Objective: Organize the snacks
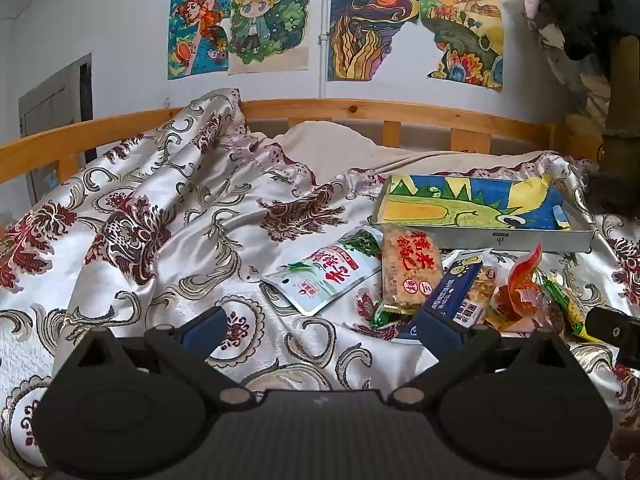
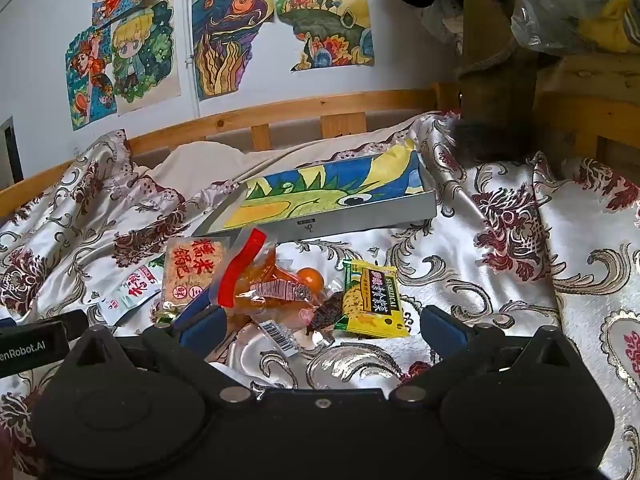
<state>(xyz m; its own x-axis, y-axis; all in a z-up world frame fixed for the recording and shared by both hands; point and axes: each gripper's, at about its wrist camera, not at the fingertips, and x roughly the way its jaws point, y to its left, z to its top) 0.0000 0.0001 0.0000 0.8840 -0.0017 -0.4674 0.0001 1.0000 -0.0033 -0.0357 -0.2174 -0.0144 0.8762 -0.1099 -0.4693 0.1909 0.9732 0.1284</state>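
Several snack packs lie in a pile on the bedspread. In the left wrist view I see a white-green pouch (image 1: 326,276), an orange rice-cracker pack (image 1: 410,270), a dark blue pack (image 1: 456,296) and an orange-red wrapper (image 1: 520,292). The grey tray (image 1: 520,238) with a dragon drawing inside sits just behind them. My left gripper (image 1: 320,326) is open and empty before the pile. In the right wrist view my right gripper (image 2: 322,326) is open and empty, close to the orange-red wrapper (image 2: 260,280) and a yellow-green pack (image 2: 372,300). The tray (image 2: 360,220) lies beyond.
A floral satin bedspread (image 1: 160,240) covers the bed in folds. A wooden rail (image 1: 360,110) runs along the back under a wall with drawings. A wooden post (image 2: 496,80) and hung clutter stand at the right.
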